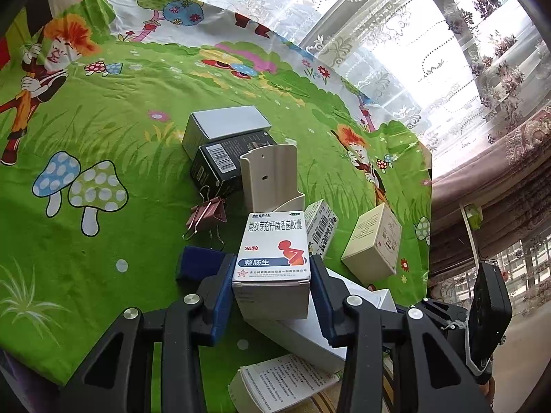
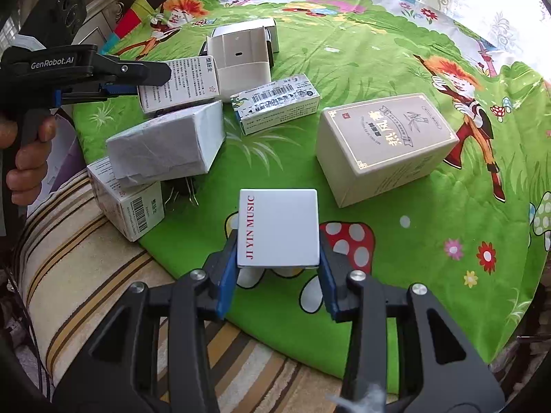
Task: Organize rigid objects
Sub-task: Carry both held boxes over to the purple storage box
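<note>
While both grippers clamp boxes, left gripper [image 1: 272, 296] on medicine box [image 1: 273, 247]; right gripper [image 2: 277, 275] hides white box's [image 2: 279, 227] underside.

Home living space, by the look of it. Lace floral curtains [image 1: 396, 44] over bright windows at upper right. Child's cartoon cloth [image 1: 103, 130] across the centre, striped towel [image 2: 79, 251] at lower left, small household boxes scattered on top.
</note>
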The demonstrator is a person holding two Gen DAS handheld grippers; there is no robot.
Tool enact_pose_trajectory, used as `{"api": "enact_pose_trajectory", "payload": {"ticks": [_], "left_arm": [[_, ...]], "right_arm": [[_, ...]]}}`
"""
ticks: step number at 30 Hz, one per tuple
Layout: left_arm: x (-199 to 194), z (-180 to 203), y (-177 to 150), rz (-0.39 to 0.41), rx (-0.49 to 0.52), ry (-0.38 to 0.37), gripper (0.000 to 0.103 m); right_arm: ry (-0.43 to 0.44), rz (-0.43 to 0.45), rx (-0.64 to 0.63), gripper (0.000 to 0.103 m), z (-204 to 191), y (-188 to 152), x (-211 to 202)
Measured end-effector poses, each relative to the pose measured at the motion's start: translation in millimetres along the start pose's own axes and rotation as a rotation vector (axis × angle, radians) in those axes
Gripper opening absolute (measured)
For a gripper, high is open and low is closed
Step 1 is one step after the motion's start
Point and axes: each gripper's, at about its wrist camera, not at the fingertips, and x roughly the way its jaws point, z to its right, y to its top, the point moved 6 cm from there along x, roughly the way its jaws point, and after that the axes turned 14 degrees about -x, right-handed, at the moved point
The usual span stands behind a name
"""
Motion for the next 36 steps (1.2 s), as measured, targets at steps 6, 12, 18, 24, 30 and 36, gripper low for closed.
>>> {"api": "enact_pose_trajectory", "payload": {"ticks": [6, 12, 18, 24, 30, 36], "left_arm": [[-12.8, -2.7, 1.2, 0.023, -0.014, -0.018, 0.043], [-30.4, -7.0, 0.7, 0.053, -0.032, -0.040, 0.043], [-58.2, -18.7, 0.9, 0.100, -0.062, -0.065, 0.043], [-97.9, -46.3, -4.1, 0.170, -0.119, -0.067, 0.043], [-146.0, -96.6, -12.1, 0.258, -0.204, -0.034, 0.043], [-191.9, -162.1, -22.6, 0.341, -0.320, 0.028, 0.043]], "right_arm": [[-0.009, 0.015, 0.038, 0.046, 3.1, -1.7, -9.8], [-0.021, 0.029, 0.046, 0.046, -1.0, -0.7, -22.6], [-0.025, 0.075, 0.048, 0.046, -9.7, 7.8, -46.4], [-0.003, 0.123, 0.002, 0.046, -34.8, 24.4, -70.7], [0.040, 0.155, -0.076, 0.046, -72.0, 49.3, -79.9], [0.107, 0.164, -0.200, 0.046, -130.1, 80.7, -74.8]]}}
